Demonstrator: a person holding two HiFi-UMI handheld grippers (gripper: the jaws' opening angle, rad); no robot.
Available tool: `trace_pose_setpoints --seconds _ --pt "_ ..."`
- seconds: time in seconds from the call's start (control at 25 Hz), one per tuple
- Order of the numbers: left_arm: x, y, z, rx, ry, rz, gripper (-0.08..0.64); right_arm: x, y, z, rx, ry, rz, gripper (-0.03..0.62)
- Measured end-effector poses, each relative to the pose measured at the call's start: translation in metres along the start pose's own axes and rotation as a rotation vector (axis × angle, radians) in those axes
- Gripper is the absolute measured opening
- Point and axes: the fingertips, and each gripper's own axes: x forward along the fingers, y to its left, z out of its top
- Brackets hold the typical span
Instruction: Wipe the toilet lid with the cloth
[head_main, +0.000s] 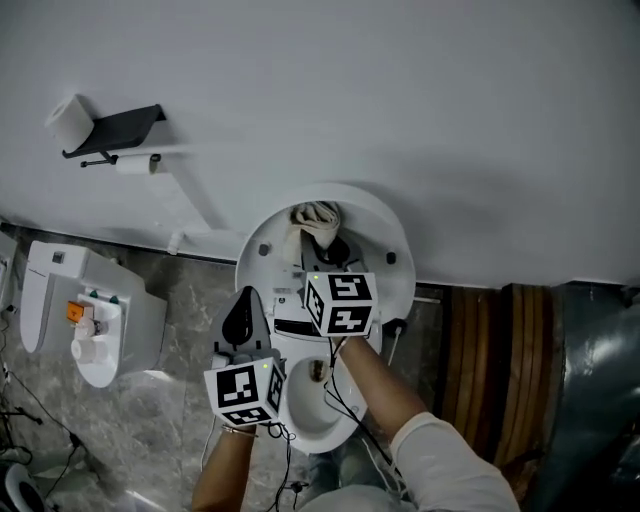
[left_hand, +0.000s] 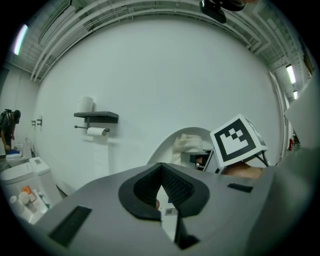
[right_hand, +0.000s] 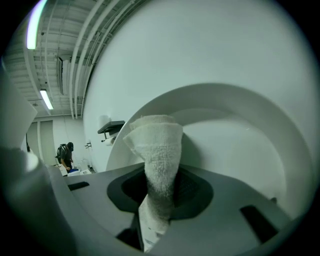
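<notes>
The right gripper (right_hand: 157, 197) jaws clench the cloth (right_hand: 157, 150), held up before the raised toilet lid (right_hand: 240, 145). The left gripper (left_hand: 162, 192) jaws are closed and empty, near the lid. A shelf (head_main: 125, 125) with a paper roll (head_main: 135, 165) hangs left of the lid.

No legible text or numbers.

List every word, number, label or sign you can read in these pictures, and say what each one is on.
No text is readable anywhere.
Marker cubes: black-and-white square patterns only, no letters or digits.
Barcode sticker on the white surface low in the left gripper view: print too small to read.
Orange patch on the second toilet at the left: too small to tell whether it bears print.
</notes>
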Motion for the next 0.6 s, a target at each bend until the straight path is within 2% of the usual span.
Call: trace_pose_setpoints --seconds 0.24,0.36,0.48,0.6 --pt "0.011 -0.043 -0.009 -0.005 0.011 -0.086 -0.006 -0.042 -0.073 -0.001 -0.02 -0.032 -0.208 0.097" --pt "0.014 -0.062 -0.012 -0.006 0.014 -0.119 -0.006 -0.056 -0.096 -0.007 -0.033 -0.03 -0.28 0.097" --pt "0.016 -0.072 -0.016 -0.013 0.017 -0.138 -0.006 -0.065 -0.108 -0.01 -0.048 -0.023 -0.324 0.097" --pt "0.013 -0.07 -0.022 -0.026 0.02 -0.13 -0.006 -0.068 -0.105 -0.014 -0.042 -0.005 -0.309 0.097"
